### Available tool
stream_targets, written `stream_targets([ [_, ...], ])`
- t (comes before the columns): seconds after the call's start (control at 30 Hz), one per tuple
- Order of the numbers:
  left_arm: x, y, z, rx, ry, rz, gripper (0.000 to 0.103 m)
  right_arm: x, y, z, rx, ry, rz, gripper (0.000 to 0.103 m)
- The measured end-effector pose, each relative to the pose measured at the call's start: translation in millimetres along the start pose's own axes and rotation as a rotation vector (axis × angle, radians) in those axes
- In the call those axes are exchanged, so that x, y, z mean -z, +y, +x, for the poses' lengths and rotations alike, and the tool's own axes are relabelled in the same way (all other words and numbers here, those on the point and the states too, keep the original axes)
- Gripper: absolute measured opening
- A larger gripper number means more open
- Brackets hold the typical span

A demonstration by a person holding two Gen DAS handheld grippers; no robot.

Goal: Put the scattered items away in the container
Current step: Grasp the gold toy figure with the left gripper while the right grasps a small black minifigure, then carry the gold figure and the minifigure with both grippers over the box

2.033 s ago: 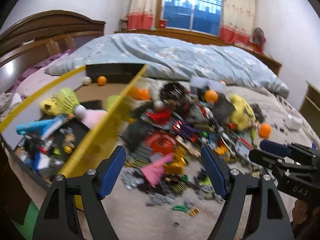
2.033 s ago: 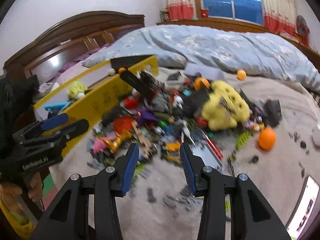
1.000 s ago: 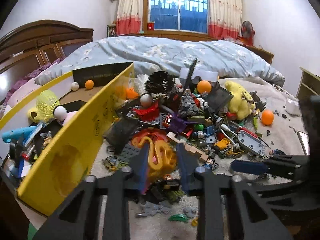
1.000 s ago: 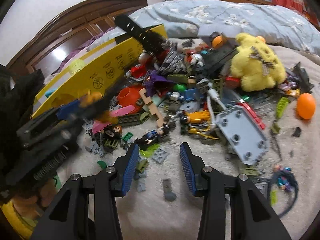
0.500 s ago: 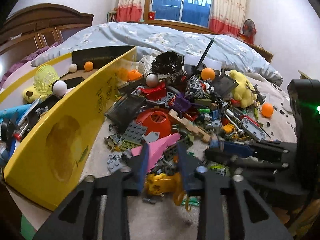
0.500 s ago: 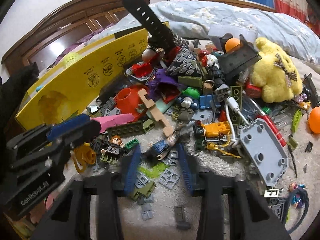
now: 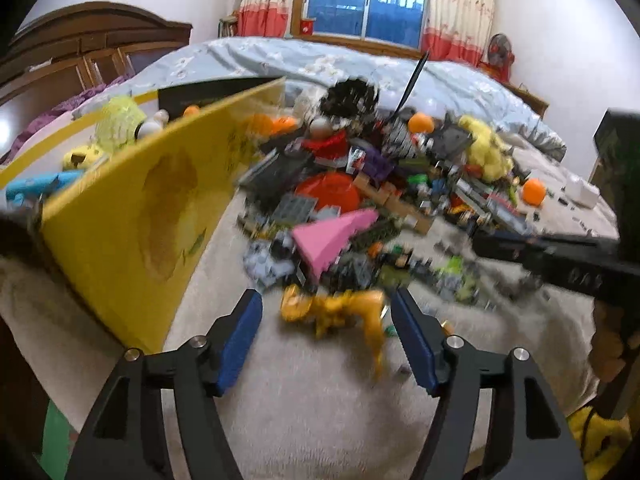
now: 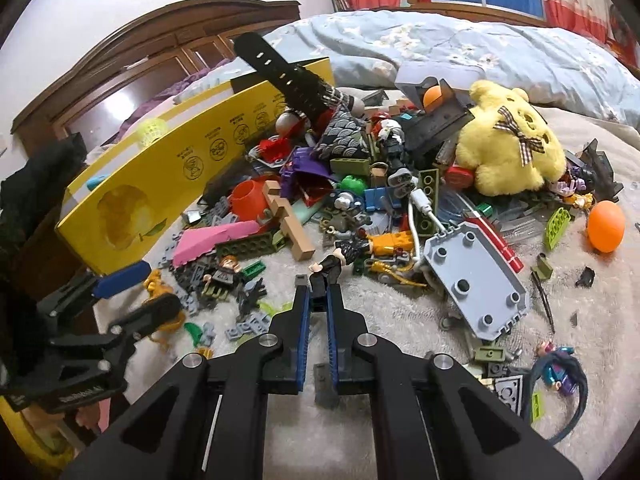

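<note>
A heap of toy bricks and figures [image 8: 360,200] lies on the beige blanket beside the yellow cardboard box [image 8: 160,184] [image 7: 132,208]. My right gripper [image 8: 318,292] is shut on the legs of a small black-clad minifigure [image 8: 340,262] at the heap's near edge. My left gripper [image 7: 326,340] stands wide and its jaws are opening. A golden toy creature [image 7: 336,312] lies on the blanket between its blue pads [image 7: 240,336], free of them. In the right wrist view, the left gripper [image 8: 132,292] is low at the left, by the box's corner.
A yellow plush bear [image 8: 512,148], an orange ball [image 8: 606,222], a grey studded plate [image 8: 472,280] and a pink wedge [image 7: 332,236] lie in or around the heap. The box holds several toys [image 7: 116,124]. A blue quilt [image 8: 460,48] lies behind.
The left gripper came down with the golden creature and opened, leaving it on the blanket. The right gripper moved in to the heap's edge and closed on the black minifigure.
</note>
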State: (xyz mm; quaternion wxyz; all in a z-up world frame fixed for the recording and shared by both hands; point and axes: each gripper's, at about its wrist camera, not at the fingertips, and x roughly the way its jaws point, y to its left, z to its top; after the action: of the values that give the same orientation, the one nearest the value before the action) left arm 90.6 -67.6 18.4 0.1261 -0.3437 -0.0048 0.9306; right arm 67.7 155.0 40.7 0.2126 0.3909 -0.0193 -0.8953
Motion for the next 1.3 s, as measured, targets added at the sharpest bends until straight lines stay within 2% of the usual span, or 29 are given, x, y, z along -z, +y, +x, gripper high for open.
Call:
stream_targets([
  [0.23, 2.2, 3.3, 2.4, 0.014, -0.036, -0.005, 0.067, 0.5, 7.5, -1.0, -0.019, -0.004, -0.02, 0.009],
  [0.27, 1.7, 2.8, 4.4, 0.014, -0.036, 0.002, 0.064, 0.2, 8.0, -1.6, -0.018, -0.005, -0.022, 0.009],
  [0.3, 1.2, 2.1, 4.9, 0.014, -0.039, 0.007, 0.051, 0.1, 8.4, -2.4, -0.016, -0.007, -0.025, 0.009],
  [0.7, -16.9, -8.9, -21.2, 0.056, -0.099, 0.024, 0.051, -5.6, 13.5, -12.1, -0.018, -0.031, -0.04, 0.009],
  [0.93, -43.9, -8.6, -46.2, -0.002, -0.169, 0.061, 0.051, -25.5, 30.9, -21.3, -0.033, -0.074, -0.076, 0.009],
  [1.13, -68.1, 18.3, -61.5, -0.086, -0.215, 0.037, 0.051, -52.1, 54.9, -30.3, -0.079, -0.132, -0.121, 0.009],
  [1.3, -80.8, 48.0, -69.2, -0.174, -0.239, 0.008, 0.051, -71.8, 80.4, -28.5, -0.12, -0.148, -0.172, 0.009],
])
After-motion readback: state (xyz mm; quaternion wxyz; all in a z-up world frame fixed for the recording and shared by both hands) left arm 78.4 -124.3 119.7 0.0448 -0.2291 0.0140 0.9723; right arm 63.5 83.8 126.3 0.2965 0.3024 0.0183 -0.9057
